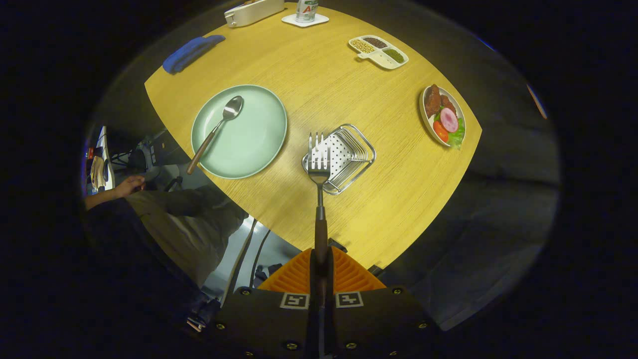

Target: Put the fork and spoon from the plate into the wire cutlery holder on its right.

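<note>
Claw [319,259] clamped on fork [319,169] handle, tines over holder [340,158] near rim. Spoon [215,130] lies on plate [240,131], left of holder. Risk: released now, fork may catch the rim and tip onto counter [319,89].
</note>
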`<state>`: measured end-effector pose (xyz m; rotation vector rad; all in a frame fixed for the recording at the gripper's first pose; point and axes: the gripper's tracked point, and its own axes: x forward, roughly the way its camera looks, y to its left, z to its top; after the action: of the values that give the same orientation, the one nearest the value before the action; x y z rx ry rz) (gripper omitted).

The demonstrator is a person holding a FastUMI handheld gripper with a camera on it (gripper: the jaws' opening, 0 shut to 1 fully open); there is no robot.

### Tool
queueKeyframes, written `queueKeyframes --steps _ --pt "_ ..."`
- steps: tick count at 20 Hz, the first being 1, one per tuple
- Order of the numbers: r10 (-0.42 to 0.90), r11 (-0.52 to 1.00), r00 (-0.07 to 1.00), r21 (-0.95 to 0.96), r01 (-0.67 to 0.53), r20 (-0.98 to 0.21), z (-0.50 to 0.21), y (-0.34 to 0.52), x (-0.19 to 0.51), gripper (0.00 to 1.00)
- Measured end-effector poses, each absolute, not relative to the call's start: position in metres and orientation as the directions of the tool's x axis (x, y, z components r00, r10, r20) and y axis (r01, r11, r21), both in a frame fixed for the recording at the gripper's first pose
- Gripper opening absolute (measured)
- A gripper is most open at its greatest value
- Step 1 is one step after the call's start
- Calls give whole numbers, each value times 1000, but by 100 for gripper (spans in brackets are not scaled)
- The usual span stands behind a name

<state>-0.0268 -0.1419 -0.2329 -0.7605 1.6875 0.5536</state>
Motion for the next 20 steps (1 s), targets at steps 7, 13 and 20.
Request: queueKeyframes --steps 7,13,20 --pt "-272 674 -217 -25 -739 -938 -248 -154 -15 5" --pt "-321 668 -289 1 -745 -902 -270 -153 0 5" --pt "-365 654 -357 36 -755 -860 -301 -146 20 5"
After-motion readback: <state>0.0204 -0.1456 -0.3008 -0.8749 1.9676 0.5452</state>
